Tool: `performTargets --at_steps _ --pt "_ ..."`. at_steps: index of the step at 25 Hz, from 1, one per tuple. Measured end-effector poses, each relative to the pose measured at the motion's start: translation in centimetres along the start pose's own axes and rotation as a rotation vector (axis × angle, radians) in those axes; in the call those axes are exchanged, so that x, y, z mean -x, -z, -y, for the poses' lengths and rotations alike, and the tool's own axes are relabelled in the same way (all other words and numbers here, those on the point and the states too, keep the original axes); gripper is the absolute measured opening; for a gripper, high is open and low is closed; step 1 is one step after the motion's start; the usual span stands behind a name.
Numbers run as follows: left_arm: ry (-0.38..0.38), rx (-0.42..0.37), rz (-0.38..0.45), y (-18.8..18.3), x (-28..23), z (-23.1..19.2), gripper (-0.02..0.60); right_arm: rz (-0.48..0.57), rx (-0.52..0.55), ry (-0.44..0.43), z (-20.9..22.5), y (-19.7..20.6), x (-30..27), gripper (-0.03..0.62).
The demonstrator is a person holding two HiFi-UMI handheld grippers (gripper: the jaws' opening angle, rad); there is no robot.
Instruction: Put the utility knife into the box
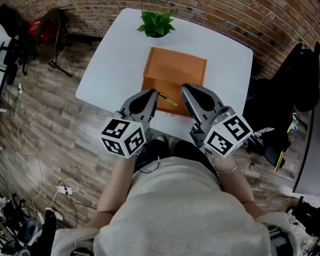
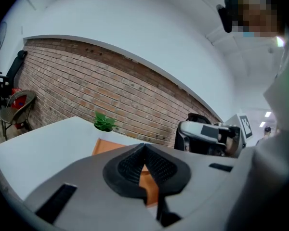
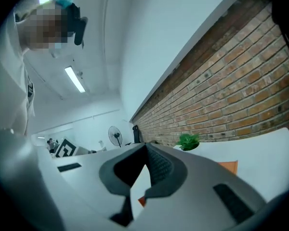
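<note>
A small yellow utility knife (image 1: pixel 168 99) lies at the front of the flat orange box (image 1: pixel 176 68) on the white table (image 1: pixel 117 63). My left gripper (image 1: pixel 152 94) hangs just left of the knife and above it. Its jaws are shut tip to tip with nothing between them, which the left gripper view (image 2: pixel 144 146) also shows. On the knife's right my right gripper (image 1: pixel 185 88) is held at the same height, shut and empty, as the right gripper view (image 3: pixel 146 146) confirms. Neither gripper touches the knife.
A green potted plant (image 1: pixel 156 24) stands at the table's far edge behind the box. A chair draped in black cloth (image 1: pixel 293 84) stands to the right of the table. A fan and stands (image 1: pixel 50 33) are at the left. Cables (image 1: pixel 64 188) lie on the wooden floor.
</note>
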State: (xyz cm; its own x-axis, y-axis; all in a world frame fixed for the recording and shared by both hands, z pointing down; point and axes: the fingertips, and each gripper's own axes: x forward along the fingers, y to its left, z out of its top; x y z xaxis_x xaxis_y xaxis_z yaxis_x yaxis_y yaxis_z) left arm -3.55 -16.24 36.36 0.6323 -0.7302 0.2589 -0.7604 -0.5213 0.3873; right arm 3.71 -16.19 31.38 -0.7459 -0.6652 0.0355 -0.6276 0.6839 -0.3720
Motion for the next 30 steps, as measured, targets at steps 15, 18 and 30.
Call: performTargets --at_steps 15,18,30 --pt "0.105 -0.08 -0.019 0.7 0.6 3.5 0.006 -0.02 0.001 -0.021 -2.1 1.1 -0.1 -0.002" --pt "0.113 -0.088 -0.026 1.0 0.6 3.6 0.006 -0.05 0.009 -0.015 -2.2 2.2 -0.1 -0.002" --pt "0.079 -0.043 -0.031 1.3 0.6 2.6 0.006 -0.094 0.023 0.029 -1.3 3.7 0.2 -0.002"
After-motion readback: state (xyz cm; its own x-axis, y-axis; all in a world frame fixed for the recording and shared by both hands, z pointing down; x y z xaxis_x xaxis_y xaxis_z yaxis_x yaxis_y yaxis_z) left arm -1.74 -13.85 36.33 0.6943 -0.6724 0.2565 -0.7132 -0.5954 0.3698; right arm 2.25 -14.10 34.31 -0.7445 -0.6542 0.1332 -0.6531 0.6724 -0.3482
